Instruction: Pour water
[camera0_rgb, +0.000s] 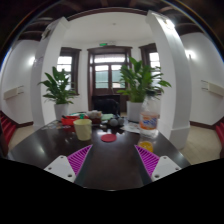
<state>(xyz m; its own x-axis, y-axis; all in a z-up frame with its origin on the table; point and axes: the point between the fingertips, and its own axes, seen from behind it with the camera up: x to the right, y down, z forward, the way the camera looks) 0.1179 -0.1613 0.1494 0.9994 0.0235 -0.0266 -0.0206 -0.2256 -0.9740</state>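
I am holding my gripper (108, 160) above the near edge of the dark table (110, 165), fingers spread wide apart and grasping nothing; the two pink pads are facing each other across bare tabletop.

Task status: not started, as far as this view shows. No vessel is lifted, tilted or touched.

Items under inspection, all grouped toward the far edge of the table and well beyond my fingers:
- A pale yellow cup (83, 129), upright, toward the far left part of the group. I am judging this the likely receiver or source, though I cannot say whether it is holding water.
- A red bowl-like item (70, 120), just behind the cup.
- A small red disc (108, 138), flat on the table near the middle, possibly a coaster or lid.
- A clear bottle (148, 124) with a label, upright toward the far right edge; its fill level is not readable from here.

Two potted plants (59, 92) are standing behind the table, clear of the work.

Remaining: approaching and gripping the pouring vessel, carrying it over the receiving one, tilting and setting it back. The whole sequence is outstanding.
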